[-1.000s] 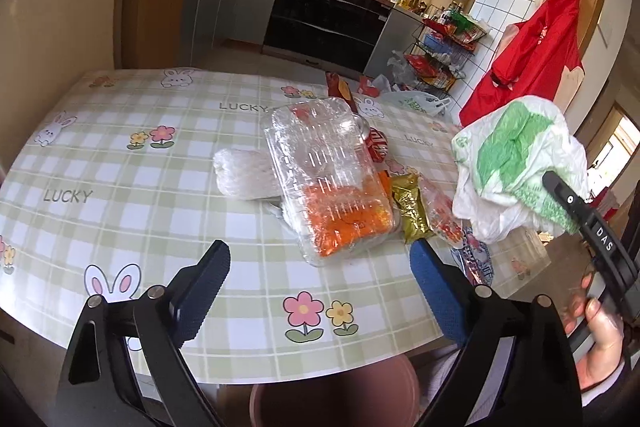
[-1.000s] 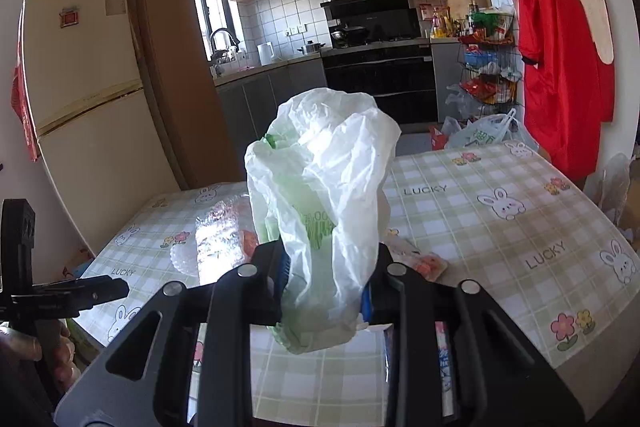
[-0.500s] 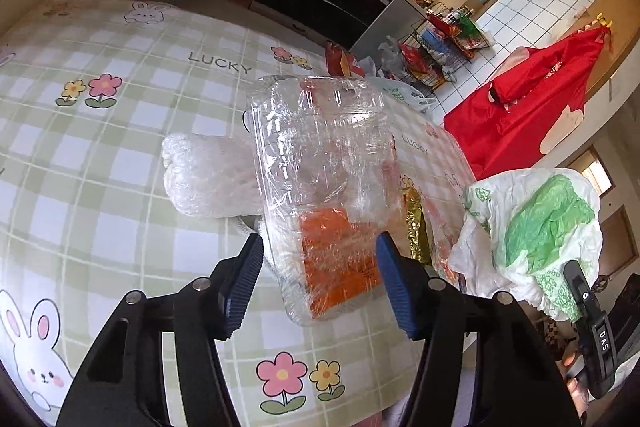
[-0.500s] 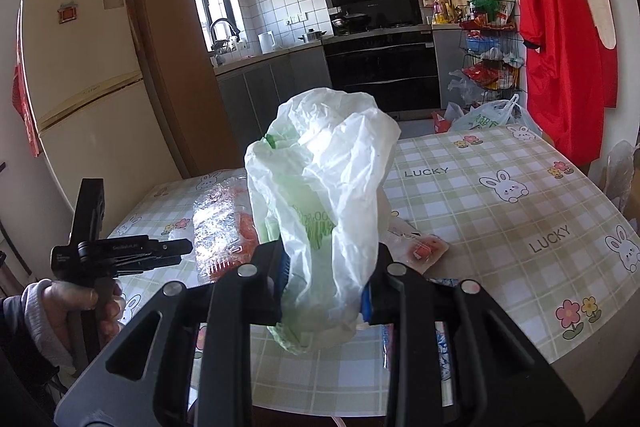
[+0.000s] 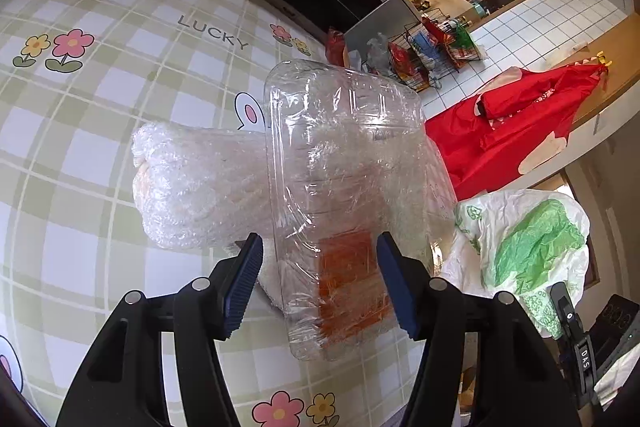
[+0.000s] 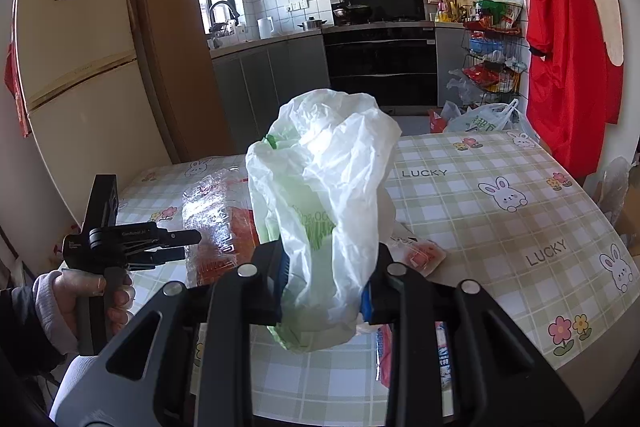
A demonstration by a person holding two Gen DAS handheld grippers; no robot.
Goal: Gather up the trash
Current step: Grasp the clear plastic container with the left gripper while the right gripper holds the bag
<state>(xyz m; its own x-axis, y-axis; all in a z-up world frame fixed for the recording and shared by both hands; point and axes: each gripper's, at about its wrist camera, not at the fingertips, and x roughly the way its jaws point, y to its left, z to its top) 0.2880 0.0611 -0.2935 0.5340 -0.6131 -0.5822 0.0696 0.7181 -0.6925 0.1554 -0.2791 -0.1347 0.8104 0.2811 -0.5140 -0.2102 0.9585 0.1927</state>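
A clear plastic container [image 5: 344, 155] with orange inside lies on the checked tablecloth [image 5: 80, 147], also seen in the right wrist view as the container [image 6: 216, 219]. My left gripper [image 5: 320, 283] is shut on its near end, which looks squeezed narrow between the blue pads. A roll of bubble wrap [image 5: 192, 187] lies against the container's left side. My right gripper [image 6: 324, 283] is shut on a white and green plastic bag [image 6: 328, 187] and holds it upright above the table's near edge. That bag [image 5: 528, 247] shows at the right in the left wrist view.
Small snack wrappers [image 6: 420, 255] lie behind the bag, and a blue wrapper [image 6: 442, 355] near the table edge. A hand [image 6: 80, 291] holds the left gripper [image 6: 176, 243]. A red garment [image 6: 568, 47] hangs at the right, a fridge [image 6: 80, 67] stands left, a wire rack [image 6: 492, 67] beyond.
My left gripper has come forward and down onto the clear container, and its jaws have narrowed from wide apart onto the near end. The right gripper with the bag has hardly shifted.
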